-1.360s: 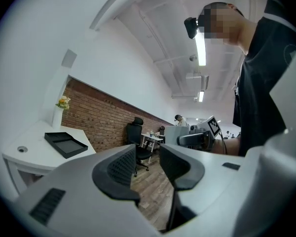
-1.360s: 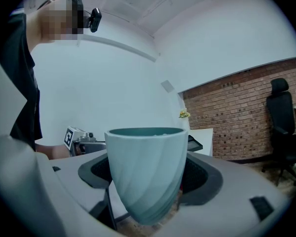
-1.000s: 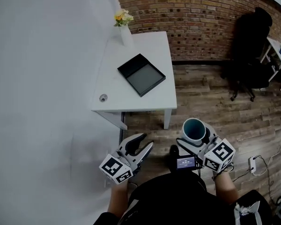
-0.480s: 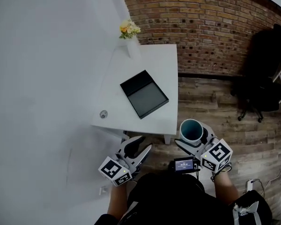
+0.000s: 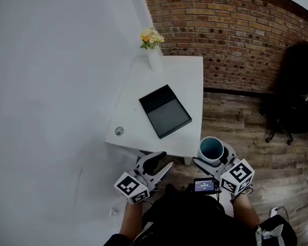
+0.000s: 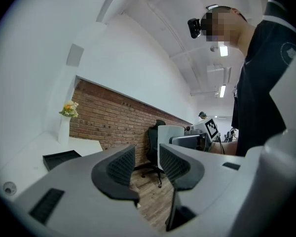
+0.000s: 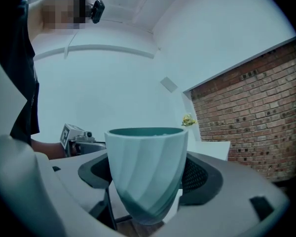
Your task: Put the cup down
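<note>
Both grippers and the table (image 5: 190, 86) now stand closer together than a second ago: the table's near edge has come down the head view to just ahead of the jaws, and the office chair (image 5: 297, 96) has slid to the right border. Right gripper (image 5: 214, 157) is clamped on the cup (image 5: 211, 148), one pad pressing each side of its ribbed pale blue wall. The cup is upright, carried in the air above the wood floor (image 5: 256, 132), just off the table's near right corner and not touching the top. Its interior shows only a dark teal wall; no contents can be made out. Left gripper (image 5: 163, 161) is released, its jaws parted by a narrow gap with only the floor and chair visible between them. Legible writing: the small screen (image 5: 204, 185) between the grippers shows characters too small to read; the marker cubes (image 5: 237, 176) carry black-and-white square patterns only. Containers on the table: a shallow black tray (image 5: 165, 111) with a plain grey floor, lying at an angle near the centre, and a white vase (image 5: 154, 60) at the far left corner holding yellow and white flowers (image 5: 151, 36). A small round fitting (image 5: 119, 131) sits near the left front corner.
</note>
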`<action>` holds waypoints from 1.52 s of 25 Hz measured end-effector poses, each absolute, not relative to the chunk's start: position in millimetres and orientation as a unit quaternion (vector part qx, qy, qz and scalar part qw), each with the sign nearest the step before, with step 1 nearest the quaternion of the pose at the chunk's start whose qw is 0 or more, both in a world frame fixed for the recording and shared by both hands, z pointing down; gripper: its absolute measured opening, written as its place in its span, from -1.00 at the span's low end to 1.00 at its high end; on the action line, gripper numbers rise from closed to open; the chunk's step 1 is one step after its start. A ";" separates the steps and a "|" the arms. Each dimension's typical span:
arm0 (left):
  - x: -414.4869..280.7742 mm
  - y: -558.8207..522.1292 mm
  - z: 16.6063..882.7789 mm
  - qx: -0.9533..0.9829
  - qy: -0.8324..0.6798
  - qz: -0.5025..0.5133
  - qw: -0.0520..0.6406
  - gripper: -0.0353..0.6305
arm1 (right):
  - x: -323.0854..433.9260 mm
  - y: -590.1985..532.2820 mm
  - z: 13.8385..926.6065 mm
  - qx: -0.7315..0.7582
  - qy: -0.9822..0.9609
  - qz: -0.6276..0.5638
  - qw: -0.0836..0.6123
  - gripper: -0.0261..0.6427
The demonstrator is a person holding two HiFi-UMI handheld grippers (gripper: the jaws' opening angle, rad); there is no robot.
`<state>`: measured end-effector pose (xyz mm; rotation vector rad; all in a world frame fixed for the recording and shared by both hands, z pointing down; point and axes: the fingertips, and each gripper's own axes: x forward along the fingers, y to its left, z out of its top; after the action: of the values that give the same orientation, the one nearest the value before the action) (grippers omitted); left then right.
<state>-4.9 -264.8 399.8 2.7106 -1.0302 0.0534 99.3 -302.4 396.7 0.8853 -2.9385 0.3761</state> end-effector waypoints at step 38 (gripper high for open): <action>-31.0 -288.0 388.2 0.938 -0.325 -0.004 0.123 -0.43 | 54.9 -329.3 391.0 0.285 -0.950 0.114 0.053 0.23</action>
<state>-31.0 -288.0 388.2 2.7343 -0.9485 -0.0106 54.9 -329.3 391.0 0.8654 -2.8892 0.3465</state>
